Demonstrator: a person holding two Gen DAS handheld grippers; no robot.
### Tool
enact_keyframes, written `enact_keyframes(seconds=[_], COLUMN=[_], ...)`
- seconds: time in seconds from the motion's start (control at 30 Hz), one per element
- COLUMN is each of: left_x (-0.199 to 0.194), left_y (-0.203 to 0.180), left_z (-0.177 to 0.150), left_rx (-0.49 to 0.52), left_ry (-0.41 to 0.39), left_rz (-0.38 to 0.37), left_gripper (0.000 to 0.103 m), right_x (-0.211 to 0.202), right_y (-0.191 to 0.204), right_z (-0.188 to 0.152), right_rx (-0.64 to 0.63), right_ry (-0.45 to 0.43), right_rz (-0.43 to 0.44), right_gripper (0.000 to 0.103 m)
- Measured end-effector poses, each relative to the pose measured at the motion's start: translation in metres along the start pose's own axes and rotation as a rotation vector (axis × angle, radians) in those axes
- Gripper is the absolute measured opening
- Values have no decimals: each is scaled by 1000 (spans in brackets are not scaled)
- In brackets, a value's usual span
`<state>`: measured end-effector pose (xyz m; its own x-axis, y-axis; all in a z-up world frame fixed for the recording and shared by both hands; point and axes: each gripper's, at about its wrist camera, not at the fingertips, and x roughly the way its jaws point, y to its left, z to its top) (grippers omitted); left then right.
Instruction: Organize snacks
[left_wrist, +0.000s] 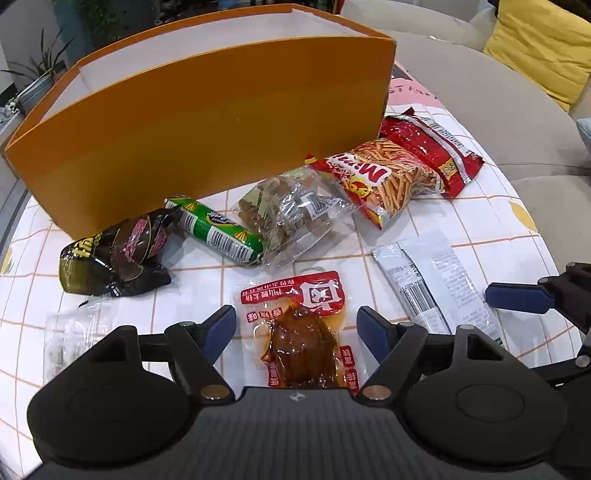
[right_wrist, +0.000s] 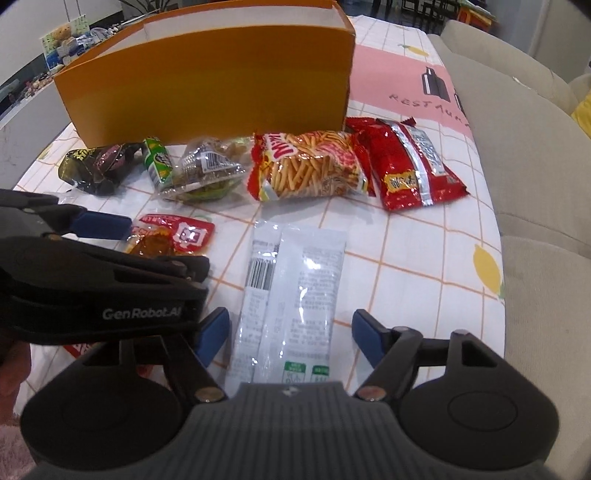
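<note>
Biggest thing on my table (left_wrist: 480, 221) is the orange cardboard box (left_wrist: 207, 122), open at the top and parked at the far edge. I reckon that's where every snack ends up, so it makes sense the packets lie in a loose row right along its front wall.

In that row: a red foil bag (left_wrist: 432, 151) at the right end, the fries-print snack bag (left_wrist: 380, 177) overlapping it, a clear bag of brown bits (left_wrist: 291, 214), a green biscuit roll (left_wrist: 218, 230) and a dark shiny packet (left_wrist: 118, 254).

Closer to me are the two I'm lined up on. My right tongs (right_wrist: 290, 332) are spread wide with the white sachet (right_wrist: 295, 288) lying flat between the pads, not pinched. My left tongs (left_wrist: 295, 328) are spread wide too, straddling the little red-label vacuum pack of braised meat (left_wrist: 299, 332), pads clear of it. Both point steeply down, so a straight drop and squeeze looks like the next move.
</note>
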<state>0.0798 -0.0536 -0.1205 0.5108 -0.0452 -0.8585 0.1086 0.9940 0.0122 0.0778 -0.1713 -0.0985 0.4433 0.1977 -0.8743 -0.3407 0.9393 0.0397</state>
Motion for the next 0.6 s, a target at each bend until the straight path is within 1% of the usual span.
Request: enact_keyframes(seconds=[0.03, 0.07, 0.1, 0.17, 0.27, 0.3, 0.33, 0.37, 0.4, 0.43, 0.53, 0.6], left_x=[0, 0, -1, -1, -3, -5, -8, -11, -12, -12, -14, -19], left_y=[0, 1, 1, 3, 7, 8, 12, 16, 20, 22, 25, 28], left_z=[0, 0, 0, -1, -5, -5, -6, -5, -3, -2, -5, -6], left_rx=[4, 4, 1, 15, 28, 29, 16, -4, -29, -39, -34, -39], left_ry=[-3, -4, -7, -14, -27, -29, -47, -51, -38, -25, -20, -25], left_rz=[-7, -10, -14, -19, -37, -43, -46, -80, -101, -104, -118, -146], left_gripper=[82, 81, 78, 76, 72, 62, 54, 52, 51, 51, 49, 48], right_x=[0, 0, -1, -3, -4, -5, -5, -6, -7, -8, -11, -12], right_y=[0, 0, 1, 4, 4, 3, 2, 1, -1, -3, -6, -9], right_z=[0, 0, 1, 1, 1, 1, 1, 1, 1, 1, 2, 2], right_rx=[-3, -4, -8, -25, -22, -14, -4, 5, 20, 40, 91, 125], right_ry=[-2, -3, -6, -16, -14, -12, -8, -7, -4, 2, 16, 23], right_rz=[-1, 2, 5, 9, 12, 15, 19, 23, 30, 40, 72, 92], right_gripper=[71, 68, 60, 50, 48, 48, 47, 47, 47, 47, 46, 46])
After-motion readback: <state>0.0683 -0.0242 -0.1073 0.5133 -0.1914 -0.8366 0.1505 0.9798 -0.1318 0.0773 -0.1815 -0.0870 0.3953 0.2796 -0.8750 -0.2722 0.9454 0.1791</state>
